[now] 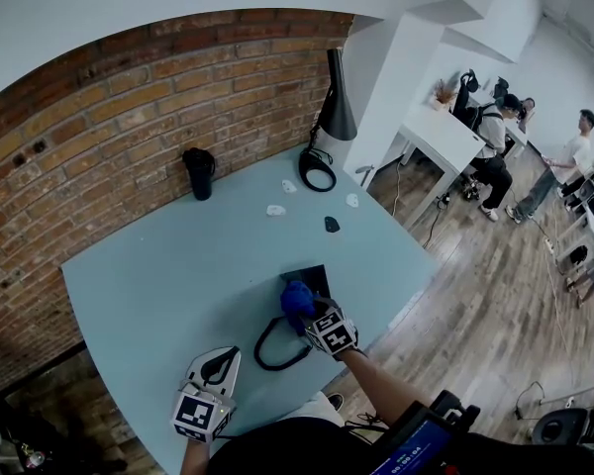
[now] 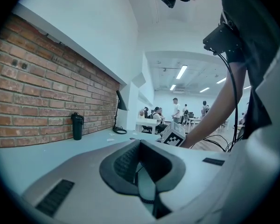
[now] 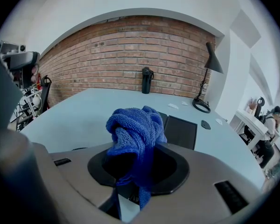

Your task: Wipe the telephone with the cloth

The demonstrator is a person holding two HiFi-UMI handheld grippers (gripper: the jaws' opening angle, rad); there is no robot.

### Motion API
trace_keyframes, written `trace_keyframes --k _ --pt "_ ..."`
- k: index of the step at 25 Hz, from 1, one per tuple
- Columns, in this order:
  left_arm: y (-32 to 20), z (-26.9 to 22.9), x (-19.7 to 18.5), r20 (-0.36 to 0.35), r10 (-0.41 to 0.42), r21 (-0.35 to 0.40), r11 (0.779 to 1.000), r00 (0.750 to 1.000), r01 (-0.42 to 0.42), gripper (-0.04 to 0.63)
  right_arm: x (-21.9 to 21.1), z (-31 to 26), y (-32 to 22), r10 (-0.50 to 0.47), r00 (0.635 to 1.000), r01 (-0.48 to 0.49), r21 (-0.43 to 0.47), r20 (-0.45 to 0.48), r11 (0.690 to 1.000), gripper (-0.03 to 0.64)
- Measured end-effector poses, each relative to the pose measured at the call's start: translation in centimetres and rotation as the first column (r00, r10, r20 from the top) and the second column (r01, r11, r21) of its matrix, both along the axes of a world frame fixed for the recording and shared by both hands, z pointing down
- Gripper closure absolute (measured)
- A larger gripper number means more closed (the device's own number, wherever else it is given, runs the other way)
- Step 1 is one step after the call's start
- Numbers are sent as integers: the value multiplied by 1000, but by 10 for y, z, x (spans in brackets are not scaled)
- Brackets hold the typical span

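Observation:
The black telephone [image 1: 311, 276] lies flat on the light blue table [image 1: 158, 275], and its cord [image 1: 275, 352] loops toward the front edge. My right gripper [image 1: 314, 317] hovers at the phone's near end, shut on a bunched blue cloth [image 1: 297, 300] that rests over the phone. In the right gripper view the cloth [image 3: 136, 129] sticks up out of the jaws, with the phone [image 3: 179, 131] just behind it. My left gripper [image 1: 218, 362] sits apart near the front edge, left of the cord. Its jaws look shut with nothing in them [image 2: 140, 171].
A black tumbler [image 1: 199, 172] stands by the brick wall. A black lamp [image 1: 333, 112] is at the far corner. White scraps [image 1: 275, 210] and a small black piece [image 1: 332, 224] lie beyond the phone. People sit at a white desk [image 1: 445, 137] farther back.

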State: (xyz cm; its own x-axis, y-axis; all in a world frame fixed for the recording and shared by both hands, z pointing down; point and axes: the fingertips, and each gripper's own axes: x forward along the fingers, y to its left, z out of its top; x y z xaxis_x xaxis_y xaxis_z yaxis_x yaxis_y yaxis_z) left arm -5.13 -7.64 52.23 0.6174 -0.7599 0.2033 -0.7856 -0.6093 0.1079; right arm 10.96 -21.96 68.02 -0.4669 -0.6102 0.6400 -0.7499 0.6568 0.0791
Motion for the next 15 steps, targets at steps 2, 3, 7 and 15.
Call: trace_keyframes --k 2,3,7,15 --pt "1 1 0 5 3 1 1000 1000 -3 581 0 2 4 2 1000 -2 -4 4 1000 474" --pt "1 1 1 9 3 3 1000 1000 -3 581 0 2 6 3 1000 -2 -5 5 1000 474" --pt "4 5 3 18 11 -4 1000 1000 -11 581 1 6 11 -1 1000 1 -7 7 1000 474" --pt "7 9 13 31 36 -8 999 999 -36 580 1 14 29 -2 1000 3 -27 19 1000 474"
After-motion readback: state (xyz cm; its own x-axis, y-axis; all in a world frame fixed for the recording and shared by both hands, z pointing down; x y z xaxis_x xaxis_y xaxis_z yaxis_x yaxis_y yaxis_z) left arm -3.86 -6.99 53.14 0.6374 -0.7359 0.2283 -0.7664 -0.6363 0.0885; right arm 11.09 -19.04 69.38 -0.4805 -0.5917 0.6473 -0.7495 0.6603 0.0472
